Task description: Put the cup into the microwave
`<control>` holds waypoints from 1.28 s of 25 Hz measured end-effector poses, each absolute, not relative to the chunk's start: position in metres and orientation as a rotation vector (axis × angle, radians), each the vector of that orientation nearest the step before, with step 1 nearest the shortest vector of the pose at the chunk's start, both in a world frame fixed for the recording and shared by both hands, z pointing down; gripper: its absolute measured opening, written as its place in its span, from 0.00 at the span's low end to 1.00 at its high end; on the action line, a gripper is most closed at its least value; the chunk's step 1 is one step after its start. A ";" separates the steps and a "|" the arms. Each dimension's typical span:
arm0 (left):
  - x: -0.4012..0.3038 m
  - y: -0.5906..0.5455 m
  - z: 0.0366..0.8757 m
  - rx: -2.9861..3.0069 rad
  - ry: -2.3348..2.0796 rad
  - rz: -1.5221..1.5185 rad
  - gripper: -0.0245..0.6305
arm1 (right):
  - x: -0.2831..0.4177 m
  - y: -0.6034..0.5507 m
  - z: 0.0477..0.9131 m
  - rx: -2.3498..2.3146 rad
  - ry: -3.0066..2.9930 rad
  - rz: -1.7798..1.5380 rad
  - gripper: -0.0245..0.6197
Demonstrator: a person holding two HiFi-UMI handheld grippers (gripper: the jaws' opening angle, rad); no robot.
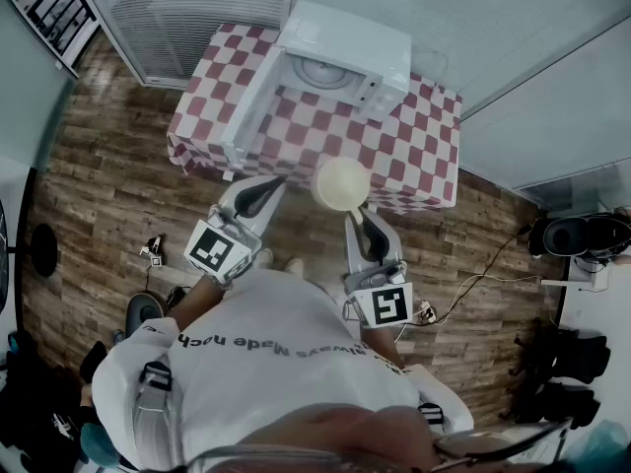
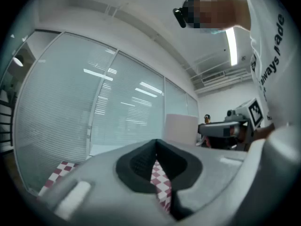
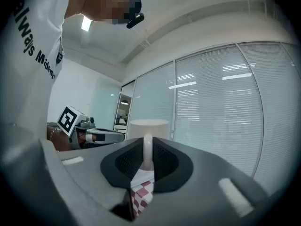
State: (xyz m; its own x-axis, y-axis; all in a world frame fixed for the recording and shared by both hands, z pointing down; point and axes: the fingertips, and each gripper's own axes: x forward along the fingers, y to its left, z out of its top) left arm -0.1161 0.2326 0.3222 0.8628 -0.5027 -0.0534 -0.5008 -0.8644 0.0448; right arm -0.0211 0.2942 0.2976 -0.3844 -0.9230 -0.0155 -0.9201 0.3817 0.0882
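Note:
A pale cup (image 1: 341, 183) hangs in the air over the near edge of the checkered table (image 1: 414, 156), in front of the white microwave (image 1: 355, 47), whose door (image 1: 252, 106) stands swung open to the left. My right gripper (image 1: 357, 215) is shut on the cup's handle; in the right gripper view the handle (image 3: 147, 149) stands upright between the pads of the right gripper (image 3: 147, 163), with the cup (image 3: 148, 127) just beyond. My left gripper (image 1: 264, 193) is shut and empty, level with the cup on its left. Only a sliver of checkered cloth shows in the left gripper (image 2: 158, 167).
The microwave's cavity holds a round turntable (image 1: 323, 70). Glass partitions with blinds (image 1: 187, 18) rise behind the table. Wood flooring surrounds it, with a cable (image 1: 483, 274) and dark equipment (image 1: 577, 235) at the right and small items (image 1: 151, 251) at the left.

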 end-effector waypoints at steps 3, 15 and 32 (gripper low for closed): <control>-0.121 0.230 0.322 3.001 -0.812 -0.106 0.04 | -0.025 0.293 0.297 1.718 -2.581 -0.128 0.10; -0.156 0.217 0.331 2.998 -0.775 -0.101 0.04 | -0.061 0.280 0.299 1.728 -2.562 -0.125 0.10; -0.190 0.192 0.338 3.014 -0.714 -0.098 0.04 | -0.096 0.250 0.301 1.755 -2.535 -0.155 0.10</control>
